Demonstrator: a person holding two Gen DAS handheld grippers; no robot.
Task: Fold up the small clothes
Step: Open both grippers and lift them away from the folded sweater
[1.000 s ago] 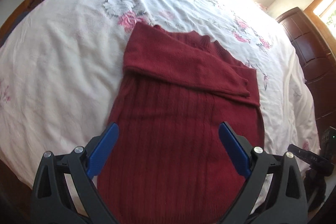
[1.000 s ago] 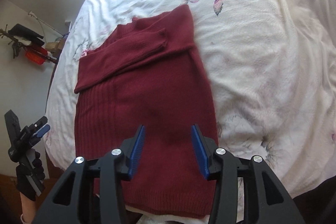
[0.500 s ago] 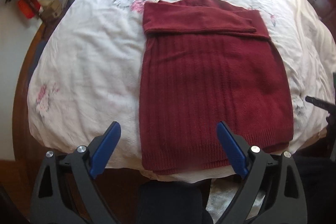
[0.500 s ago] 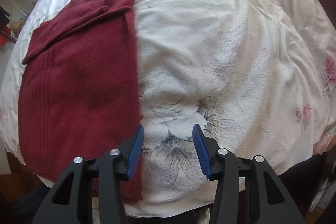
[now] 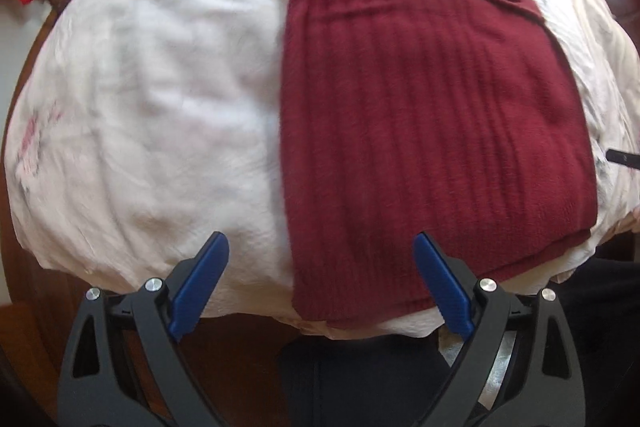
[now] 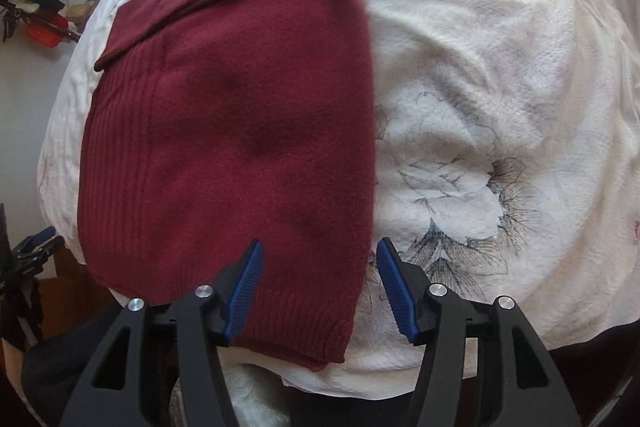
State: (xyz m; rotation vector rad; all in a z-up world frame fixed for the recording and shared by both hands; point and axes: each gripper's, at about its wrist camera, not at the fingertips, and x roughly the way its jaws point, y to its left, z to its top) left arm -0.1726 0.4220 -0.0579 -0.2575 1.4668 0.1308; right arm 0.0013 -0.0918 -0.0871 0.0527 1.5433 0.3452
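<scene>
One dark red ribbed knit sweater point(image 5: 432, 115) lies flat on the white floral bedspread point(image 5: 152, 99), sleeves folded across its far end; nothing blocks either of my two grippers. My left gripper point(image 5: 320, 281) hangs spread wide and empty, the sweater's left hem corner between its jaws. My right gripper point(image 6: 320, 287) hangs parted and empty over the right hem corner, bare bedspread open beyond its right jaw.
</scene>
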